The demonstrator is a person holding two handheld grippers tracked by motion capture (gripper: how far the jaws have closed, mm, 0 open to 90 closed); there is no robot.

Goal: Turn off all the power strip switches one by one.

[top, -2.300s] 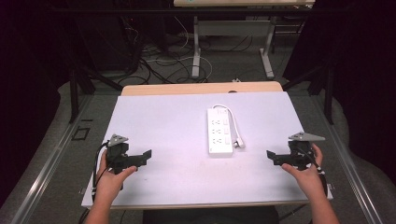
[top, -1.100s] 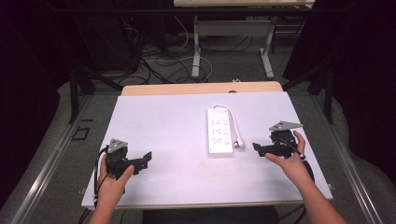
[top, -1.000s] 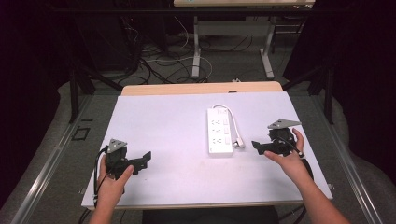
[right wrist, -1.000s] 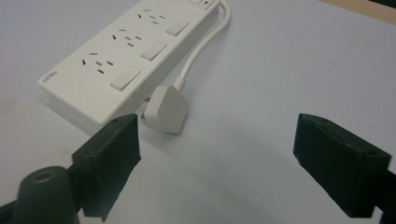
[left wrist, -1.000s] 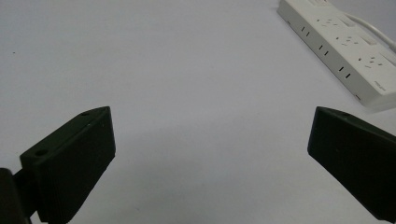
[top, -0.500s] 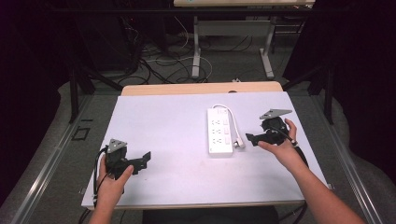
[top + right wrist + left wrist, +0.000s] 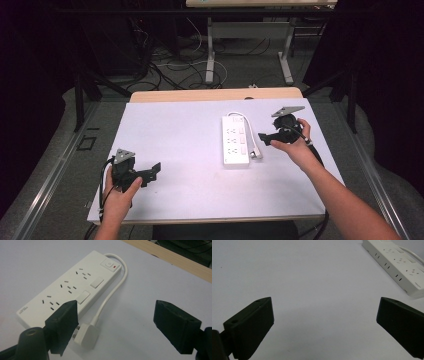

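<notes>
On the white table top, right of centre, I see the white power strip lying flat with its sockets facing up and its long side running away from me. Its short white cable leaves the far end, loops round the right side and ends in a white plug that lies on the table just beside the strip's near right corner. In the right gripper view I can make out one small switch with a red mark at the cable end and two larger rocker switches along the edge nearest the cable. A small grey brand mark is printed at the near corner, but I cannot read it.

My right gripper sits just right of the strip, above the plug, with its jaws spread wide and nothing between them; I cannot tell whether it touches the plug. In its own view one jaw overlaps the strip's edge and the plug.

My left gripper is well apart from the strip, near the front left of the table, jaws wide apart and holding nothing. Its own view shows the strip at the upper right.
</notes>
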